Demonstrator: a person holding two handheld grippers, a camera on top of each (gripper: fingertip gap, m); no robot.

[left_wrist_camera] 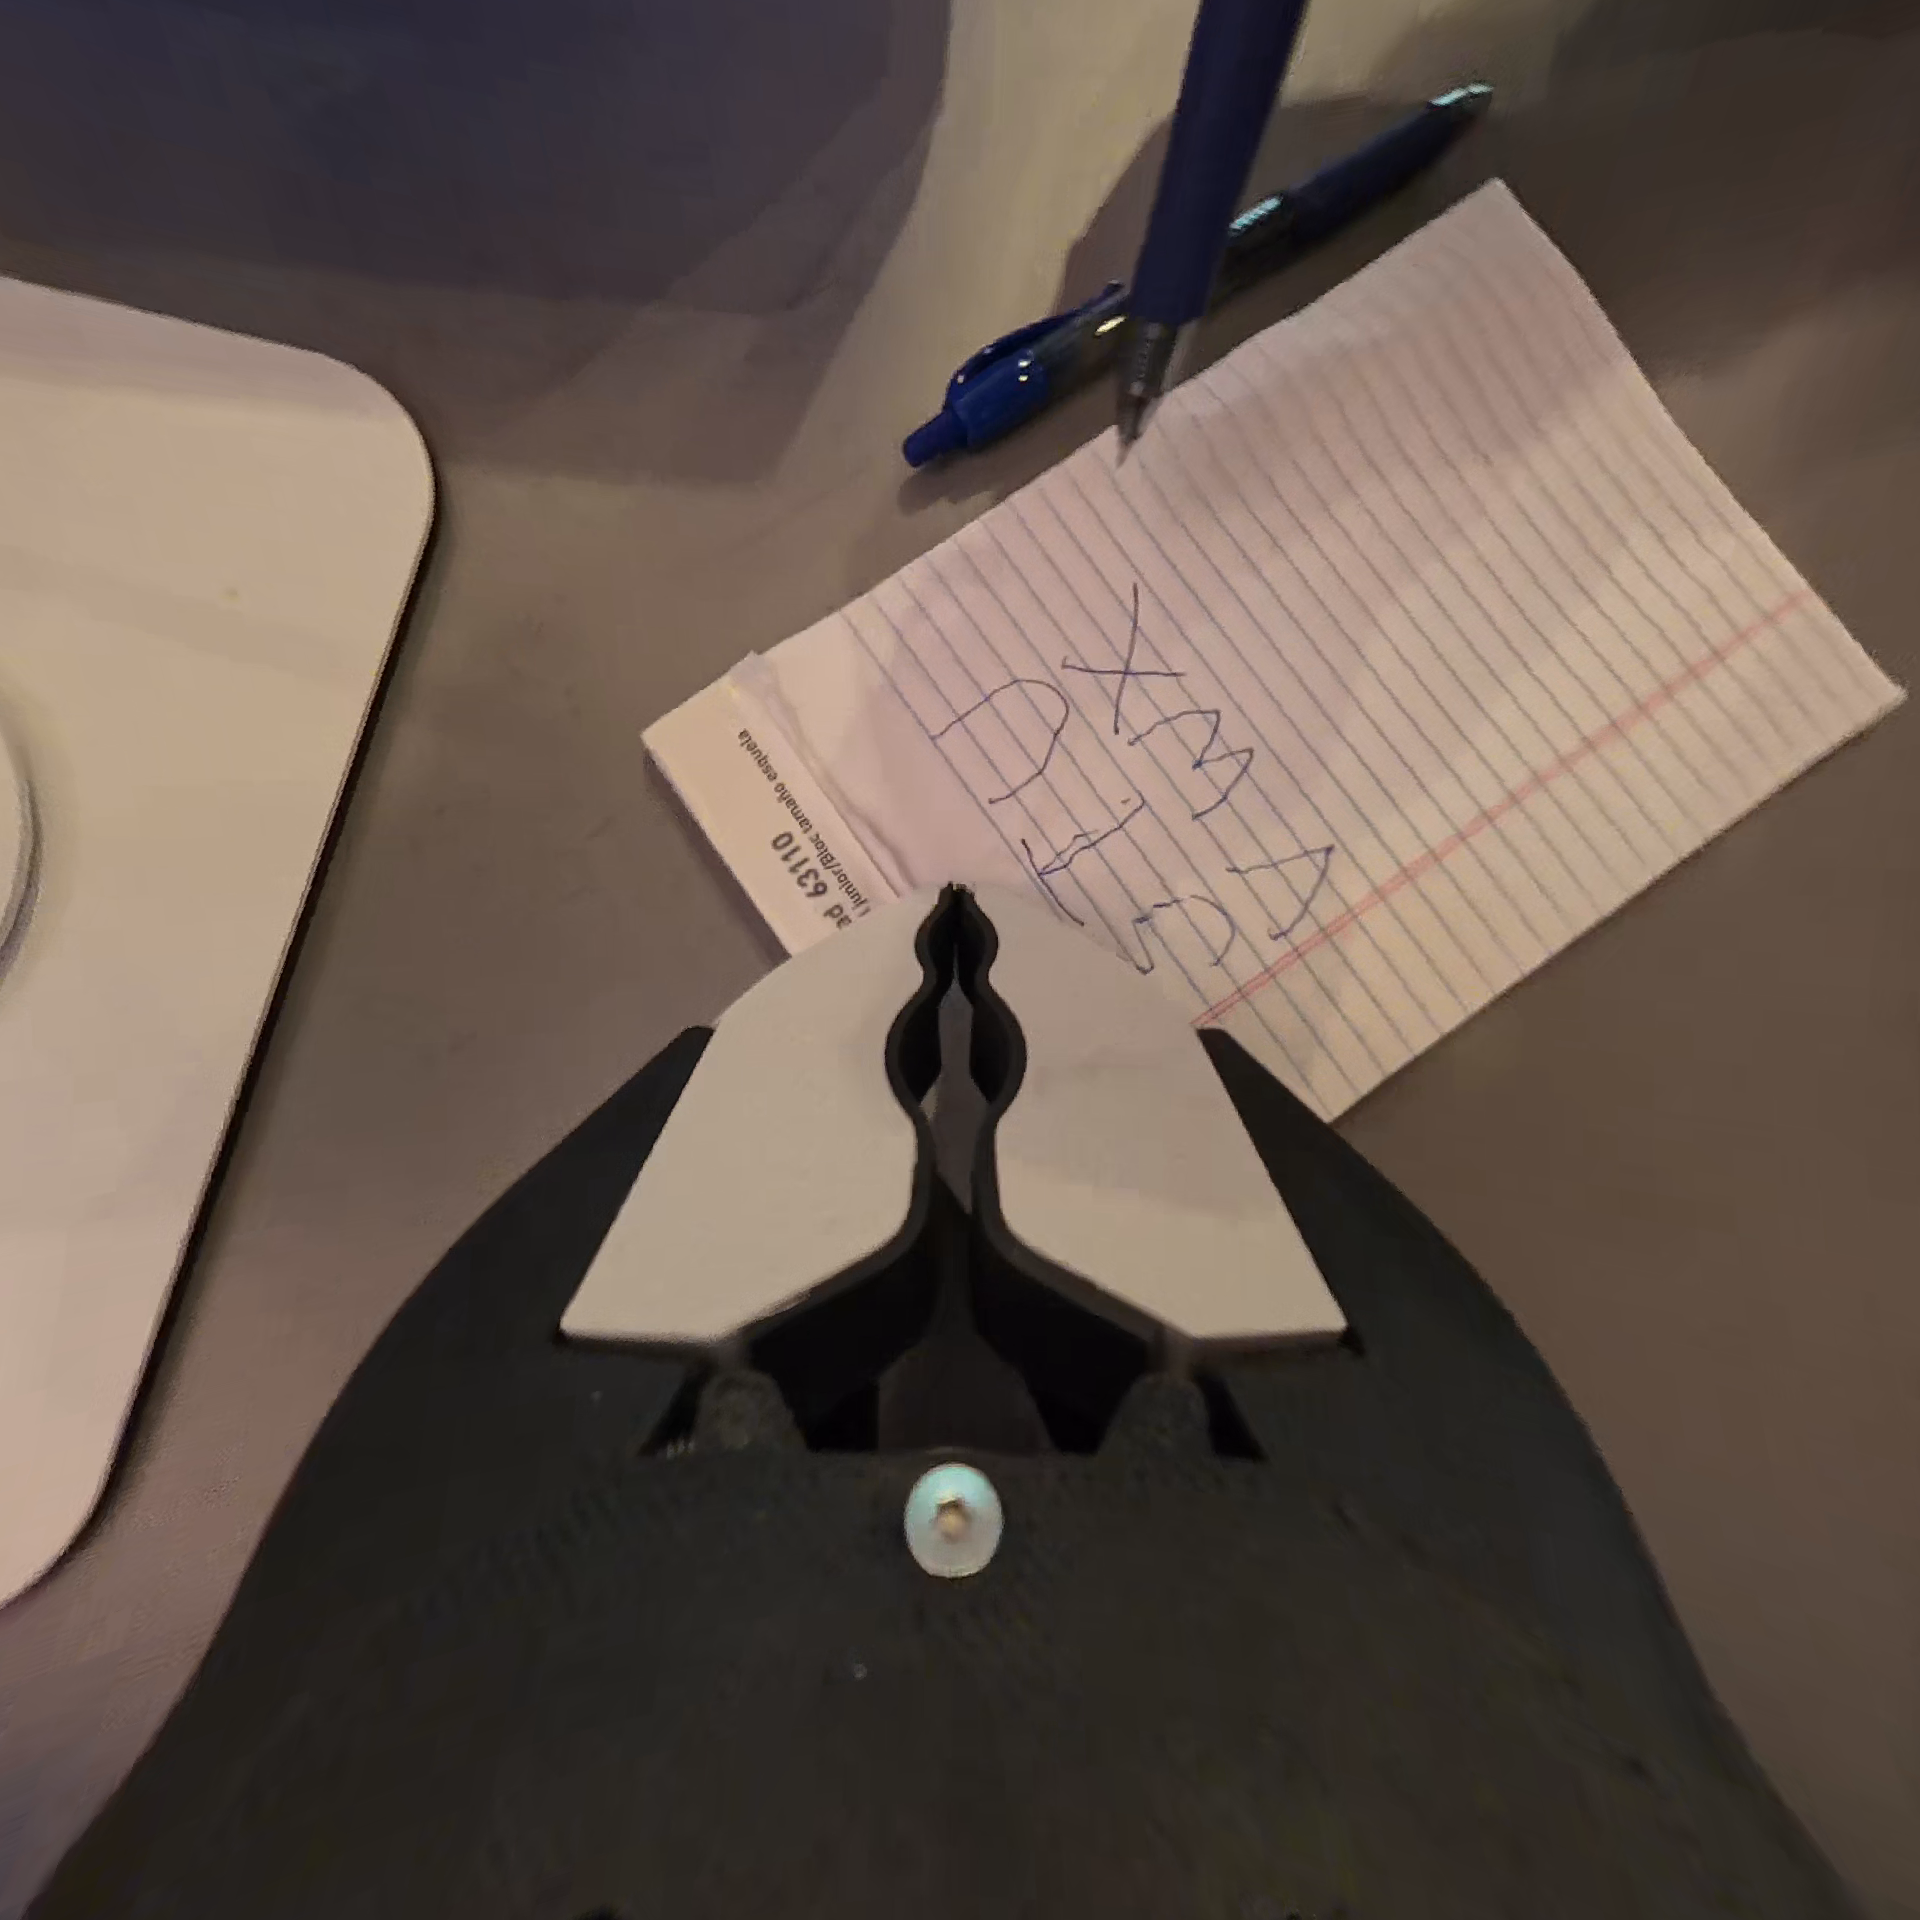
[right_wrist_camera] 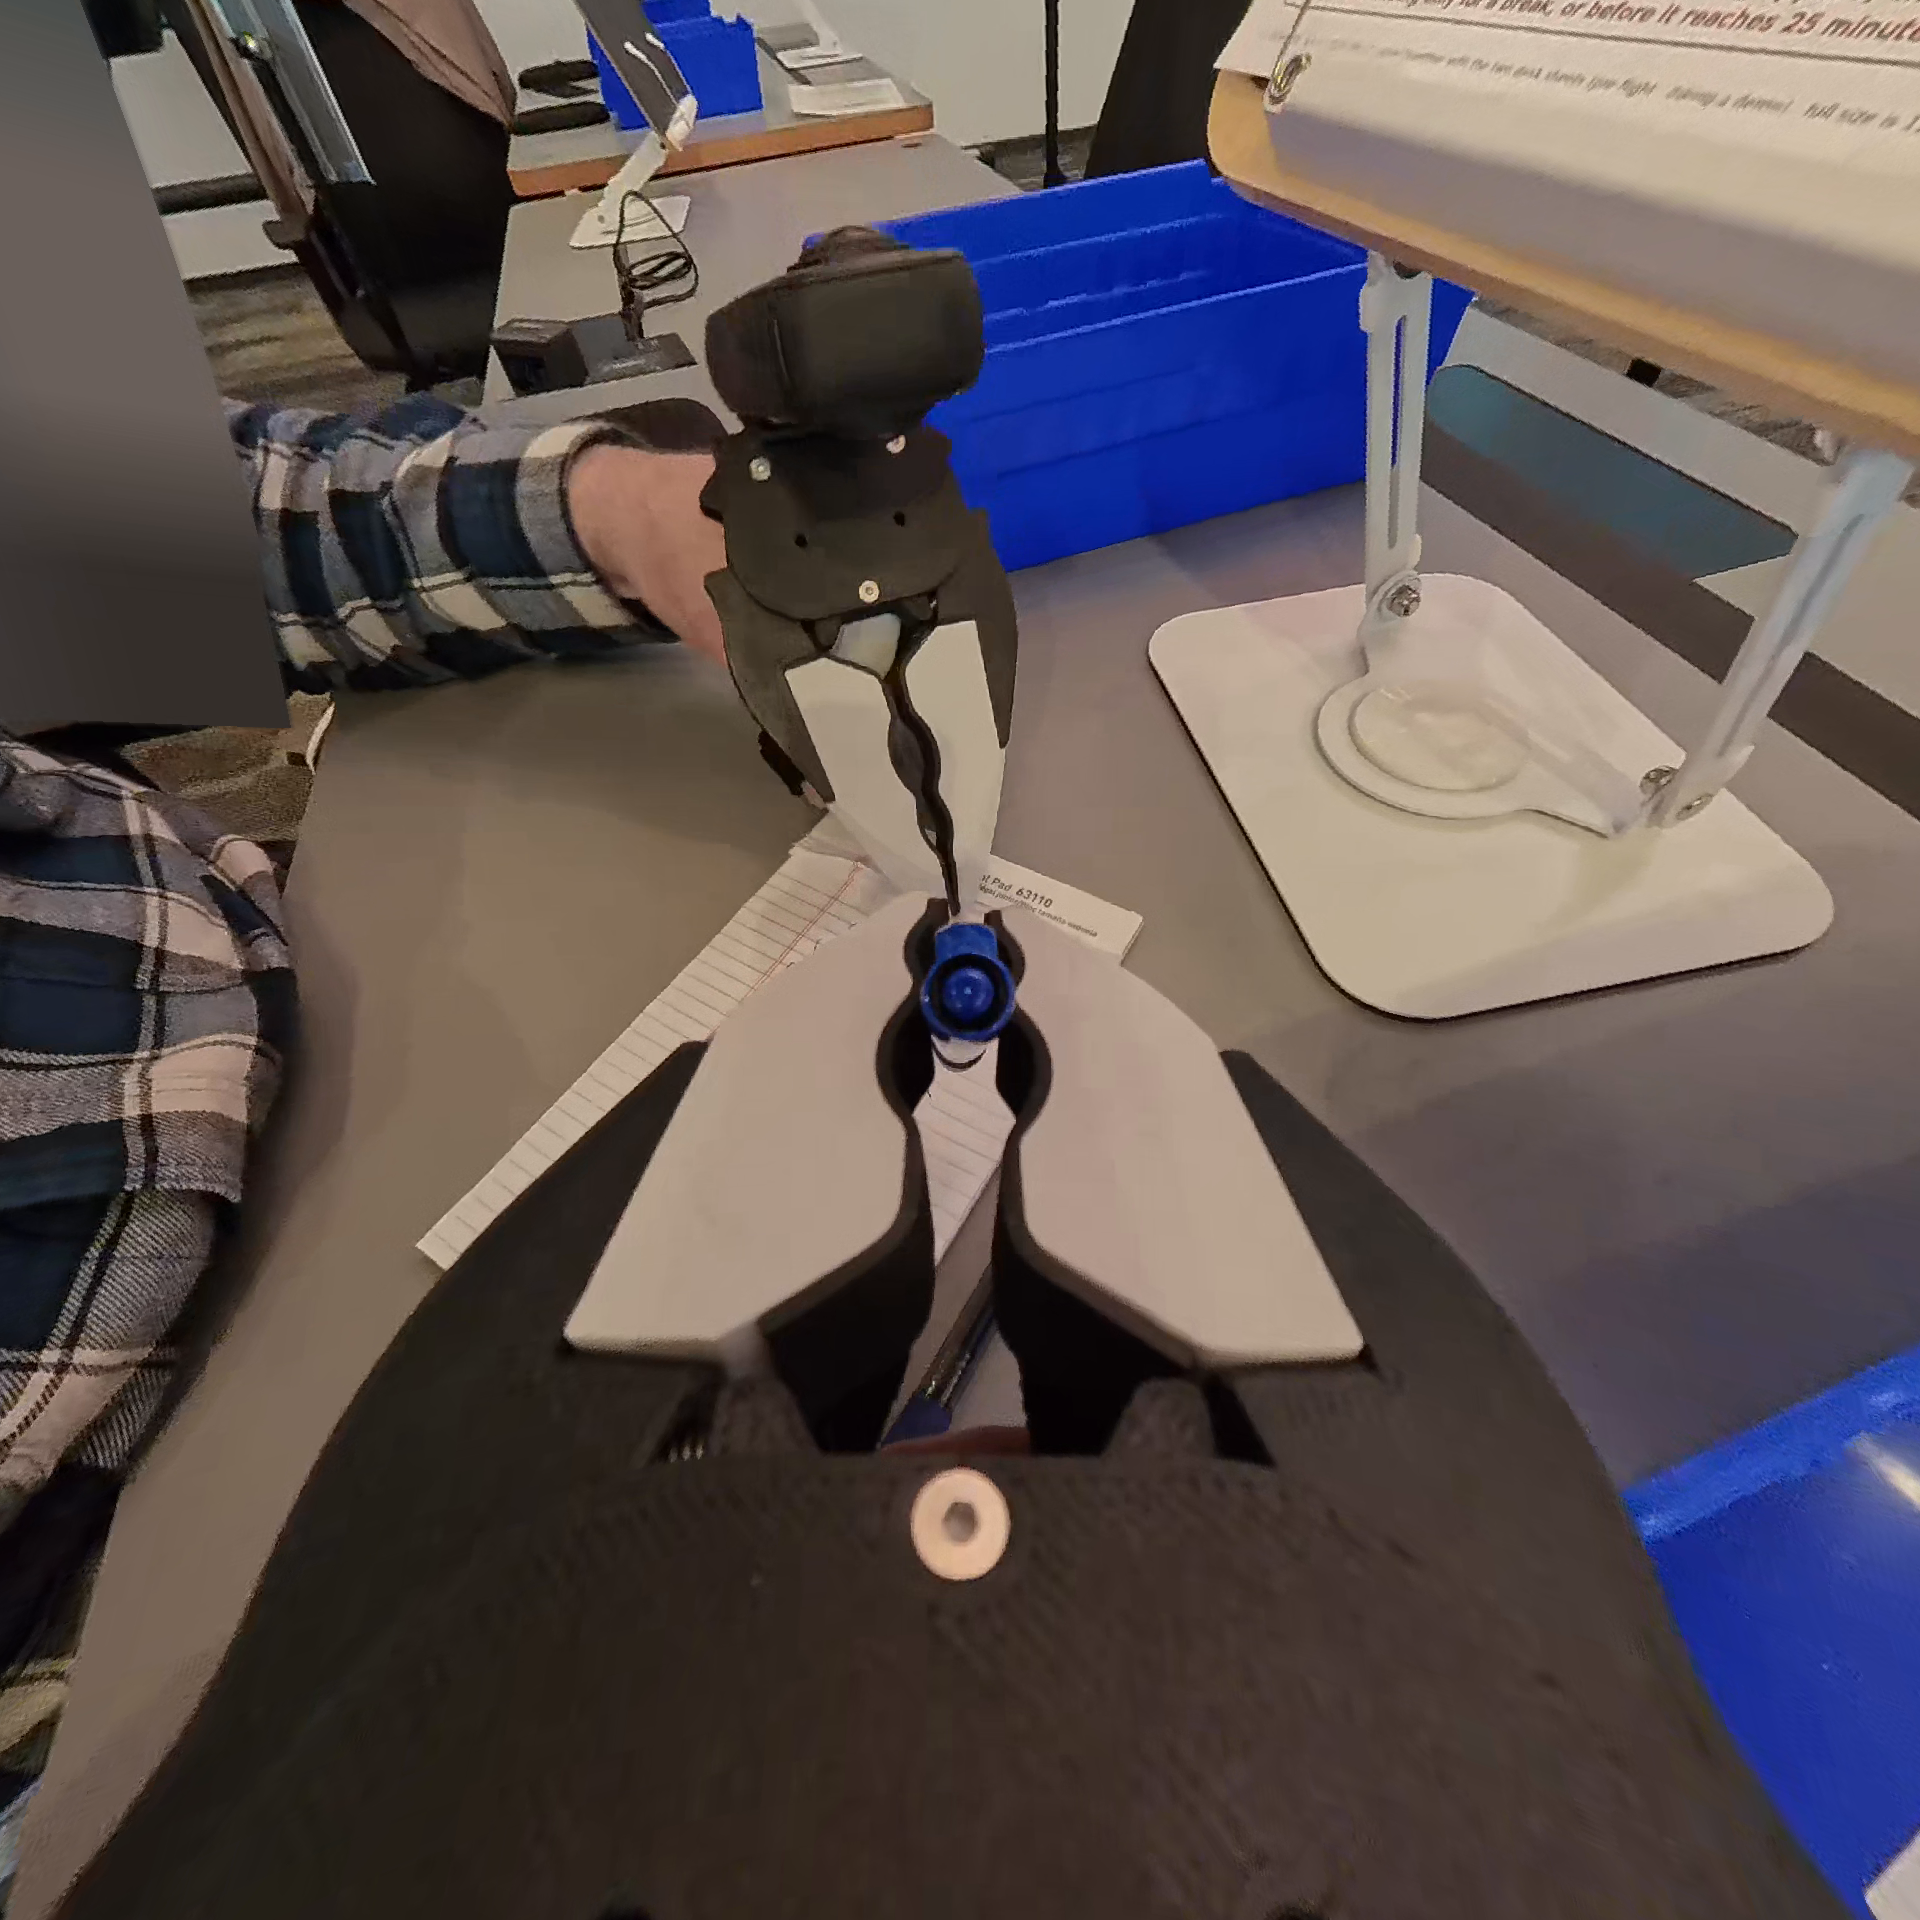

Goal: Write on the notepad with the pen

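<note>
A: Where does the notepad (left_wrist_camera: 1351, 644) sit against the two tongs?

B: Flat on the grey desk (left_wrist_camera: 623, 499). The left tongs (left_wrist_camera: 958, 896) are closed on nothing, their tips down at the bound end of the pad, by its white header strip. The right tongs (right_wrist_camera: 961, 961) grip a blue pen (right_wrist_camera: 964, 989), which stands steeply with its point at the pad's far edge.

A: How does the pad look?

B: White, blue-ruled, a red margin line, with blue handwriting near the bound end. The top sheets are crumpled at the binding.

A: And the pen?

B: Dark blue barrel, silver tip, blue clicker end toward the right camera. A second blue pen (left_wrist_camera: 1039, 379) lies on the desk just beyond the pad.

A: The surroundings?

B: A white stand (right_wrist_camera: 1486, 800) with a flat base is beside the pad, blue bins (right_wrist_camera: 1143, 353) behind it. A plaid sleeve (right_wrist_camera: 416, 540) leads to the left tongs.
</note>
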